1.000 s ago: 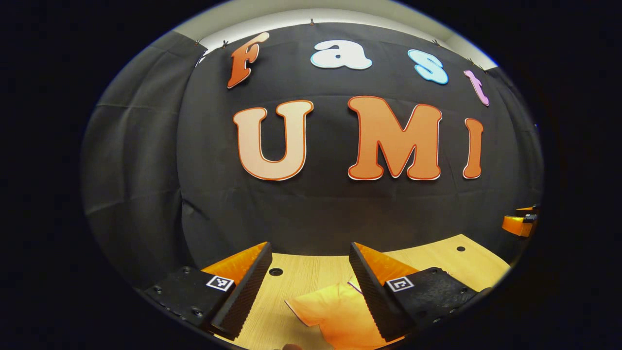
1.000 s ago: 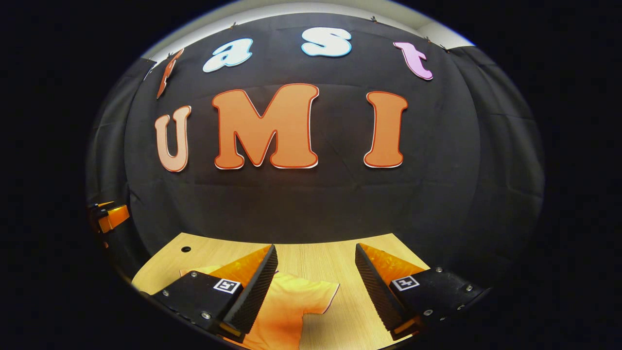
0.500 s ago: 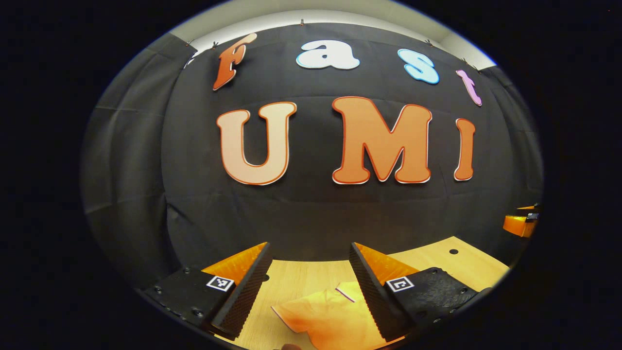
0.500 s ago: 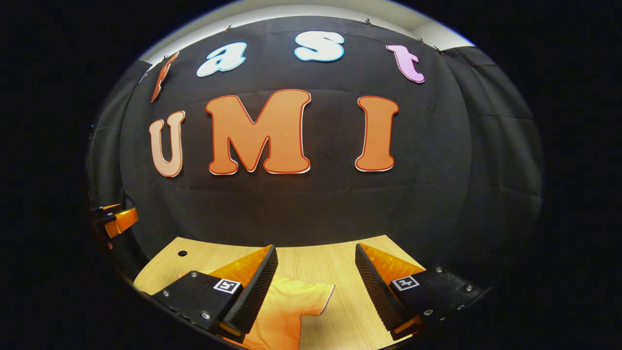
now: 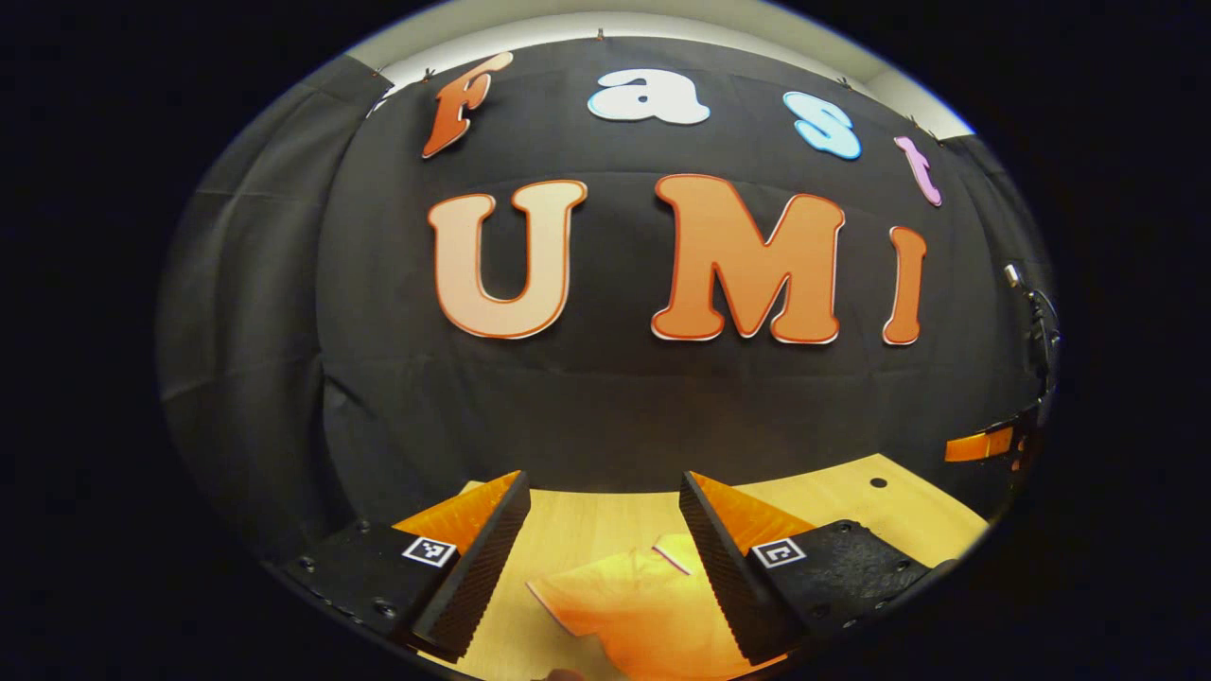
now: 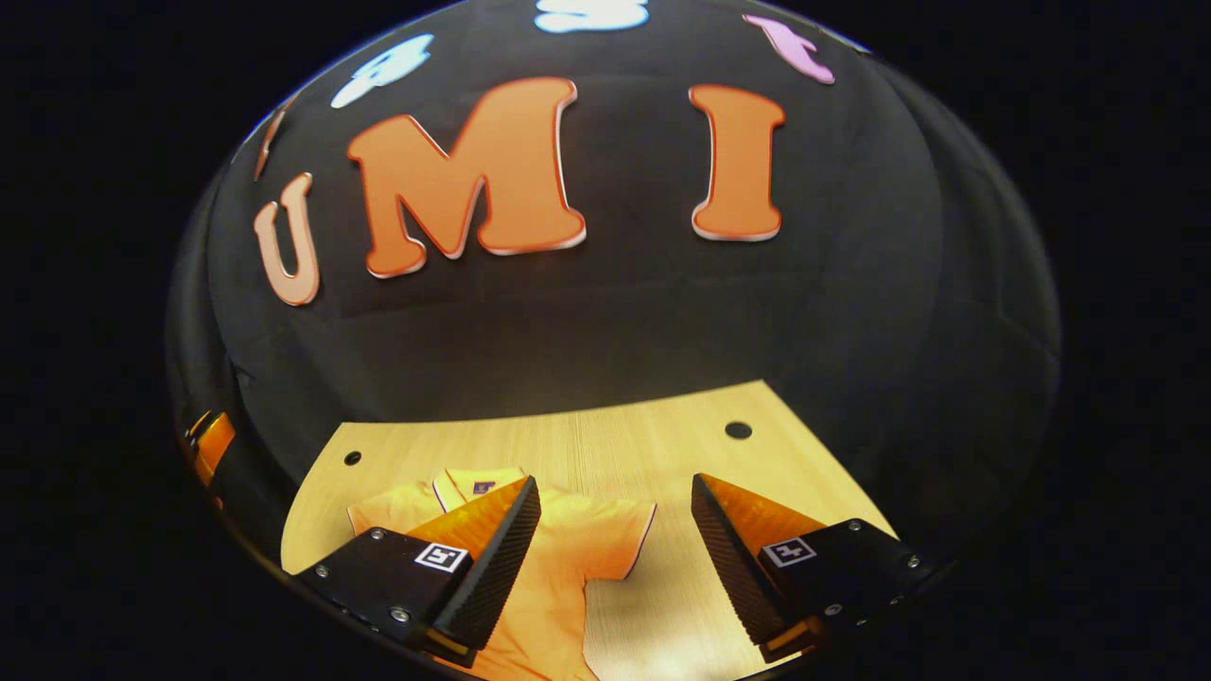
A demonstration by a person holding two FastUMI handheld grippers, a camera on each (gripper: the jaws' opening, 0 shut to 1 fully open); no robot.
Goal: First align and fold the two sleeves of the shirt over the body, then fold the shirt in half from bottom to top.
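Orange shirt (image 6: 558, 558) lies flat; left gripper (image 5: 601, 558) and right gripper (image 6: 615, 558) hover above, jaws spread.

A staged recording booth, not a home: black cloth (image 5: 605, 397) hangs as the wall, clipped along its top edge under a pale ceiling (image 5: 605, 19). Below sits a bare light-wood table (image 6: 605, 445) with round holes (image 6: 738, 430) drilled through its top.

A light wooden table (image 6: 653, 426) with small dark holes (image 6: 738, 430) stands before the black cloth wall (image 5: 605, 407).
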